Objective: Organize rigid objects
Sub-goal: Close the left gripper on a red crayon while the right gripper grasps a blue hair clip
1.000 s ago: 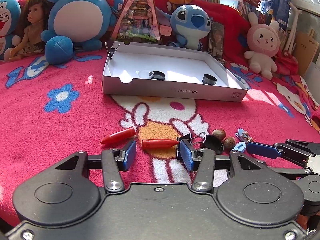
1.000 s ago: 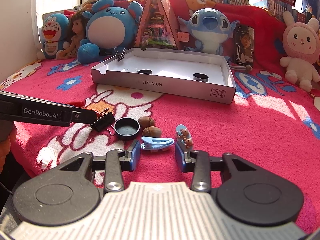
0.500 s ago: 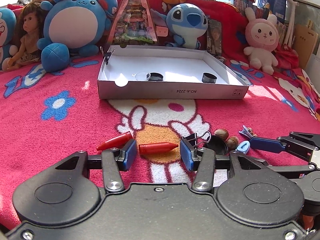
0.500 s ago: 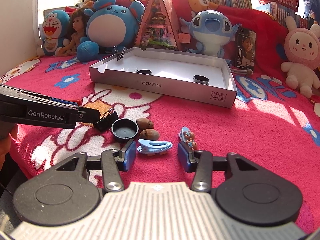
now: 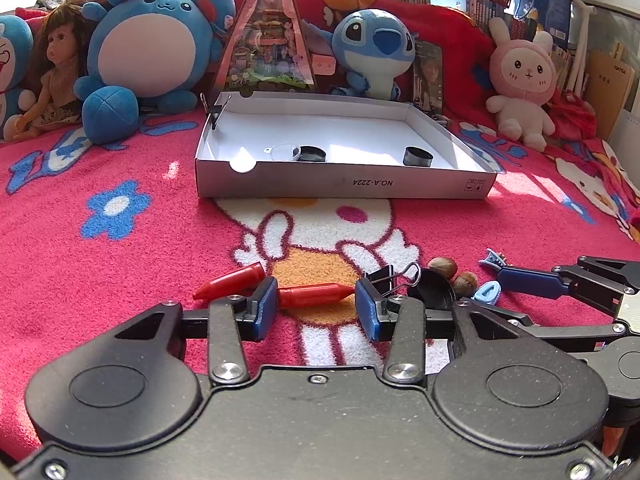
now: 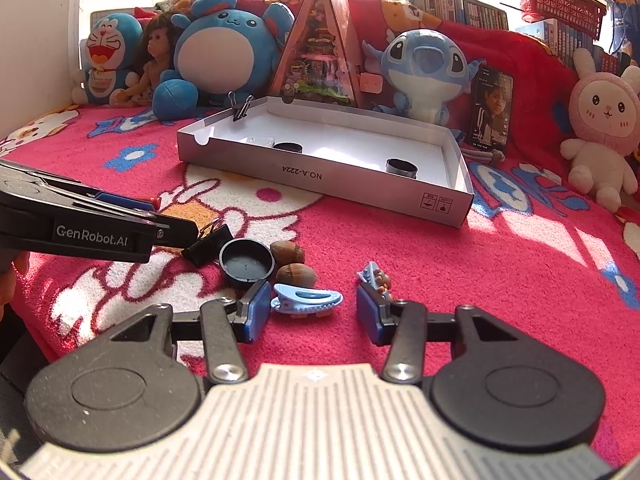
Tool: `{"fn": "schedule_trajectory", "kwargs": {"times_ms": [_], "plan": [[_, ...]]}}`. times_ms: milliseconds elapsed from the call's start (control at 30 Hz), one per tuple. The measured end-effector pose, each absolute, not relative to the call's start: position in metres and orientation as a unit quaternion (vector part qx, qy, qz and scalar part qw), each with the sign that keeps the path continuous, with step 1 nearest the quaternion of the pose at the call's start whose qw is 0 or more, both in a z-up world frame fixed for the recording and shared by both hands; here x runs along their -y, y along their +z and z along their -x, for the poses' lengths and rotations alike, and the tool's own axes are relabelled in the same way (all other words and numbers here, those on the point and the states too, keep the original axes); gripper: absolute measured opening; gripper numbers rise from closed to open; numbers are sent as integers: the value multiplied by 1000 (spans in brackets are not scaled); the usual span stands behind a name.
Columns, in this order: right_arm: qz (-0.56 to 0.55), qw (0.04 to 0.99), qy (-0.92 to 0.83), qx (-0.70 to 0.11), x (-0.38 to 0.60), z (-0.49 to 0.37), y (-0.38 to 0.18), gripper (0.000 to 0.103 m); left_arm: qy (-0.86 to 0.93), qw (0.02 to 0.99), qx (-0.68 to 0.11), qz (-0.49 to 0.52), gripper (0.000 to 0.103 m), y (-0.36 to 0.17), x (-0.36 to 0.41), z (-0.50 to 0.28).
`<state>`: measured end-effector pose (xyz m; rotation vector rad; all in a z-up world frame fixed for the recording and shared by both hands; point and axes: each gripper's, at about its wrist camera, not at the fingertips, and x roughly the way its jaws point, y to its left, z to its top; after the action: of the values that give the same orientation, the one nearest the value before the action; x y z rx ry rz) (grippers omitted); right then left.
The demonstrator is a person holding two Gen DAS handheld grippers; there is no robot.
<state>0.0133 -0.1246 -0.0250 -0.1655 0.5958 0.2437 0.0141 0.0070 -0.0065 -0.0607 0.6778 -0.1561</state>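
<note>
Left gripper [image 5: 316, 300]: jaws had just been closing around a red crayon [image 5: 312, 295]; contact at the tip side could not be confirmed.
Right gripper [image 6: 308, 312]: jaws stood spread, a blue hair clip [image 6: 306, 300] lying on the blanket [image 6: 480, 280] between them, untouched.
Second crayon [image 5: 230, 281]: just left of the left gripper.
Box [image 5: 344, 188]: farther back, holding three small round pieces.

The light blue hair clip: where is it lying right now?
In the right wrist view the light blue hair clip lies on the pink blanket between the open right claw's fingers, just in front of two nuts.
</note>
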Motion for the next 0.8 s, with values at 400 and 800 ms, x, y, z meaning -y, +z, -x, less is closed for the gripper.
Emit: {"fn": "schedule_trajectory", "kwargs": {"times_ms": [400, 800], "plan": [[72, 944, 124, -296, 123, -9, -25, 56, -76, 942, -328, 11, 26, -7, -5, -13], [61, 945, 122, -298, 126, -8, -26, 56, -57, 942, -330, 13, 38, -8, -17, -14]]}}
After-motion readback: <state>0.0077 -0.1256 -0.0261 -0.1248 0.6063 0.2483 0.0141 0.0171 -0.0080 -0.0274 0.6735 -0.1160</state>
